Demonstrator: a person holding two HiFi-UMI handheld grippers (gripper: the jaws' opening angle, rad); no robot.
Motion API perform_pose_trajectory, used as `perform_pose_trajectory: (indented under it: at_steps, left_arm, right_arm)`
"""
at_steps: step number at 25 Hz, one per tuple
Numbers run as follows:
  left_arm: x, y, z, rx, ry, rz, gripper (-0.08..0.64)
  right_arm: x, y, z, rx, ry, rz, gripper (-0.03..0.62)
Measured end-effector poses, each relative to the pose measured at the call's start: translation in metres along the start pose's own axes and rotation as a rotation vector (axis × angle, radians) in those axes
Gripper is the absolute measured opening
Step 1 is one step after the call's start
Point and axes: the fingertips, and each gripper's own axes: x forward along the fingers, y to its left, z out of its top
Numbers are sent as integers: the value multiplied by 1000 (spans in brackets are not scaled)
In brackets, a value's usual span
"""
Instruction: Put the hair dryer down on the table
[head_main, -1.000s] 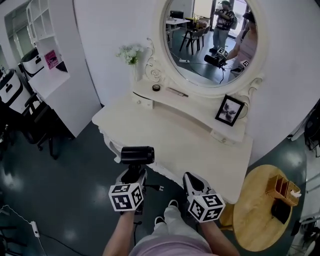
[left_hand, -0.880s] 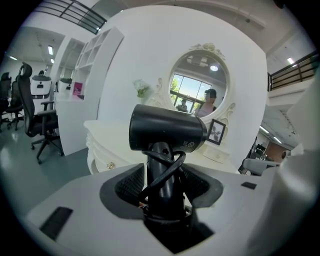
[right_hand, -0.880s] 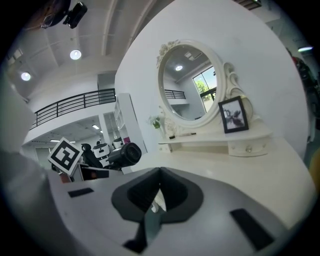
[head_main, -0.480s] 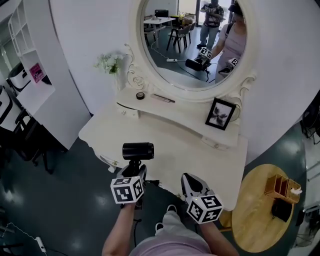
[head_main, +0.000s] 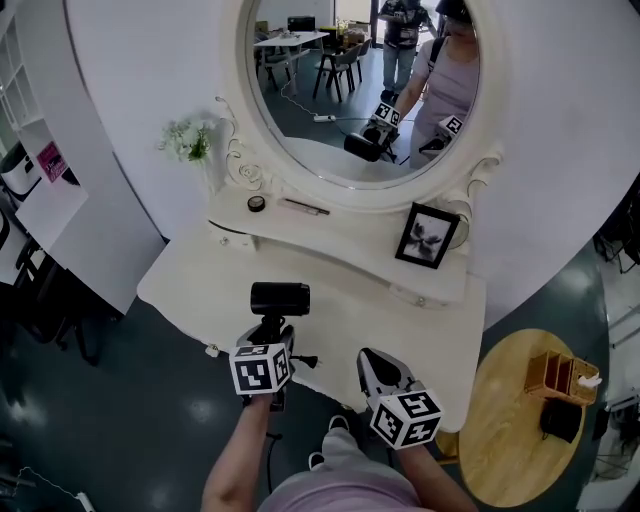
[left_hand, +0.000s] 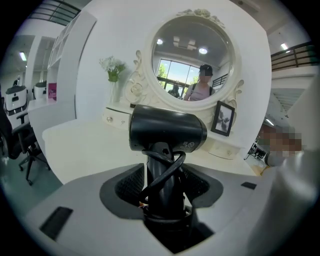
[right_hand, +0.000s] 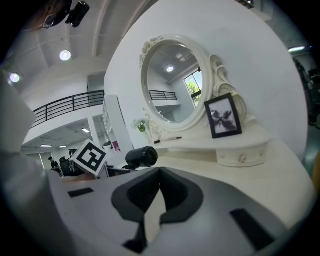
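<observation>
left gripper (head_main: 270, 335): I have it closed on the hair dryer's handle, jaws standing wide around it, with the cord looped round the handle between the pads
hair dryer (head_main: 280, 298): upright in my left gripper, barrel on top and lying crosswise, held over the front edge of the table, left of middle; not set down
right gripper (head_main: 378, 368): jaws drawn together, only a thin slit between the pads, nothing in it; it hangs just off the table's front edge, right of the dryer
plug (head_main: 305, 361): sticks out beside my left gripper, below the table edge
table (head_main: 380, 310): white top, bare from the front edge back to the raised shelf
shelf (head_main: 340, 228): runs along the back under the mirror (head_main: 360, 90)
on shelf: small round jar (head_main: 257, 203) and a thin stick (head_main: 305, 208) at left, photo frame (head_main: 425, 237) leaning at right
flowers (head_main: 188, 140): at the back left corner, beside the mirror frame
in the way: nothing between the dryer and the bare top ahead
edges: front edge curves right under both grippers; left corner near the dryer
side table (head_main: 515, 430): round, wood, right of the white table and lower; wooden box (head_main: 565, 375) on it
open room: widest in the middle of the top
</observation>
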Motion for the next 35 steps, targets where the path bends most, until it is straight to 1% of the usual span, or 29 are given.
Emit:
perform_pose_trajectory:
  at_steps: [12,19,25,35]
  left_arm:
    - [60,-17,0,61,102,-18,224]
    - [78,-22,0,91,168,-17,224]
    - [89,-24,-7,110,233,-19,224]
    - [98,-20,-14,95,309,-2,224]
  right_arm:
    - [9,-29,6,29,-3,-47,3]
    - [11,-41,10,47,-7,-64,3]
    - [14,-46,12,60,-10,-66,3]
    - [17,-45,11,69,-4,-58,3]
